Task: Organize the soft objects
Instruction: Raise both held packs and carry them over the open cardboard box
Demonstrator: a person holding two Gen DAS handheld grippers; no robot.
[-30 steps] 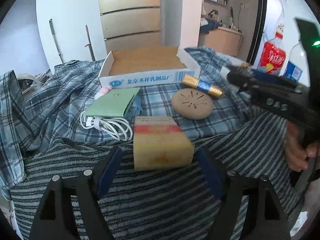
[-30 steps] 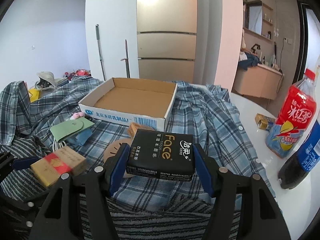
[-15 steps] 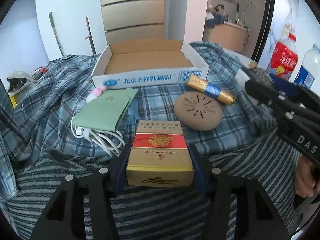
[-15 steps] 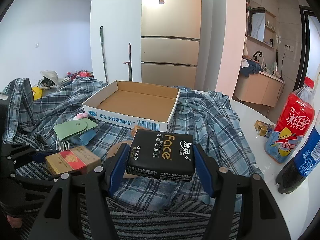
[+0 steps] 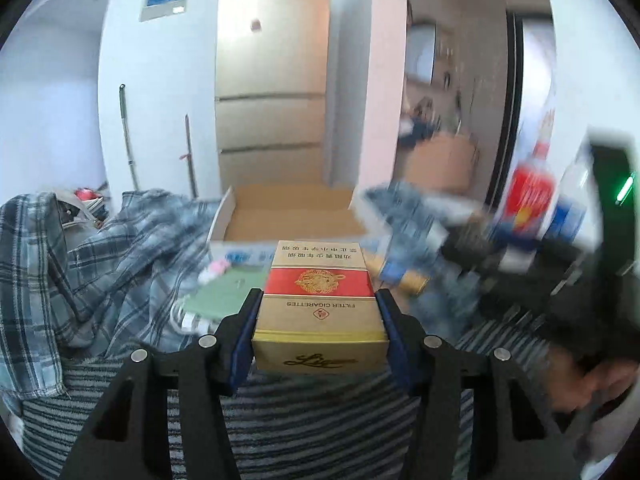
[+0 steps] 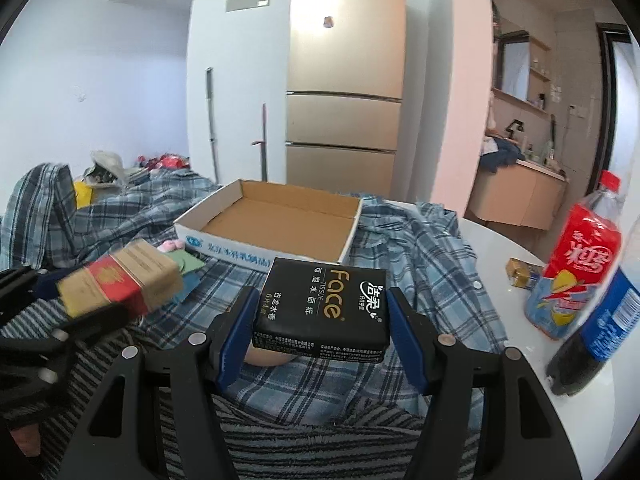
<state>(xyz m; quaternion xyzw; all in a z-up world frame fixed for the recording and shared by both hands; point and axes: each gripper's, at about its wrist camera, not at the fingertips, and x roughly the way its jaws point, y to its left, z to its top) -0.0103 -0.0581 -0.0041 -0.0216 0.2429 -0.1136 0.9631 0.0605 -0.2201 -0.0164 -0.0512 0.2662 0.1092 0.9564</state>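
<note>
My left gripper is shut on a gold and red cigarette pack, held above the striped cloth; from the right wrist view the same pack hangs at the left, blurred. A black tissue pack sits clamped in my right gripper, which is shut on it above the plaid cloth. Beyond both stands an open, empty cardboard box, in the left wrist view the box lies straight ahead. A green pouch lies left of the cigarette pack.
A red soda bottle and a dark cola bottle stand on the white table at the right, with a small gold pack beside them. Plaid shirts and a striped cloth cover the surface. A tan round disc peeks under the tissue pack.
My left gripper closed on the cigarette pack and lifted it off the cloth, tilting upward. The right gripper kept still with the tissue pack.
</note>
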